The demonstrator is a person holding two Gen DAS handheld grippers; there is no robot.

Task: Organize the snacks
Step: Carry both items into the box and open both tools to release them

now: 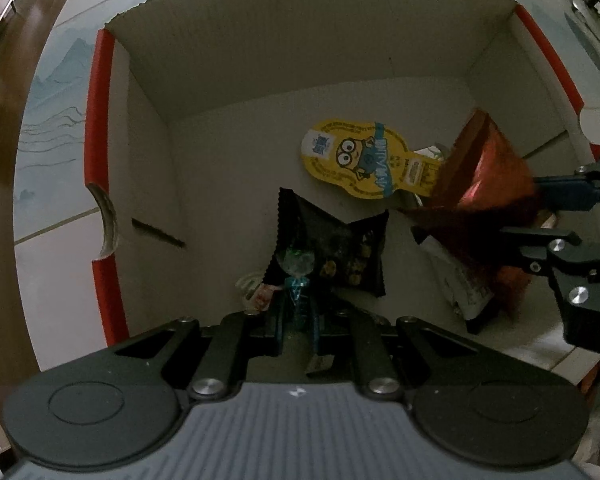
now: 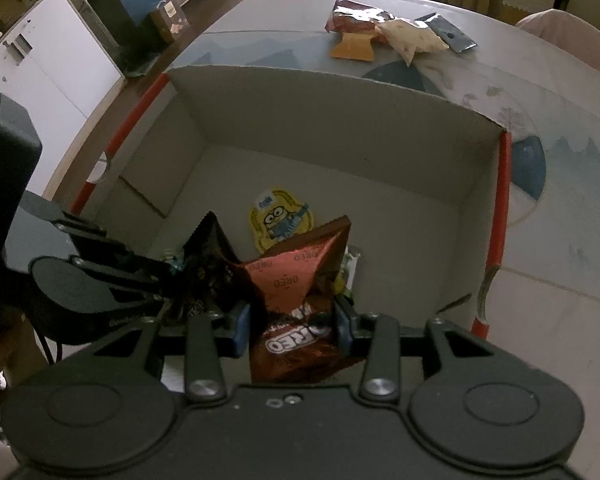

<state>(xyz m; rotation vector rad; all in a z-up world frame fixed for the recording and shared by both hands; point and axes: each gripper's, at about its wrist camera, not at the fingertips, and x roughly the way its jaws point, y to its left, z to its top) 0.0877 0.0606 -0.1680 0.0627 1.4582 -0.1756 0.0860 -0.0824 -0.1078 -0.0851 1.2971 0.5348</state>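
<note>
Two grippers over one open cardboard box (image 2: 340, 120) with red-edged side walls, set on a pale table (image 2: 560, 280). Counted inside the box: one yellow Minions card pack (image 1: 364, 160) flat on the floor, one black sachet (image 1: 340, 252) just beside it, one white-wrapped item (image 1: 460, 280) half buried under the Oreo bag (image 2: 300, 280), and a small pale object (image 1: 252, 288) too dim to identify. Left gripper (image 1: 298, 320) closed on a teal-wrapped lollipop (image 1: 298, 276), held low above the black sachet. Right gripper (image 2: 294, 328) clamped on the reddish-brown Oreo bag, blue pads (image 2: 242, 328) pressed to its sides, bag hanging inside the box near the right wall. Four more packets left outside on the far tabletop: one red bag (image 2: 352, 18), one orange packet (image 2: 352, 48), one cream bag (image 2: 412, 38), one dark flat pack (image 2: 448, 34). Print on those unreadable; lower end of the Oreo bag cut off behind the gripper body.
</note>
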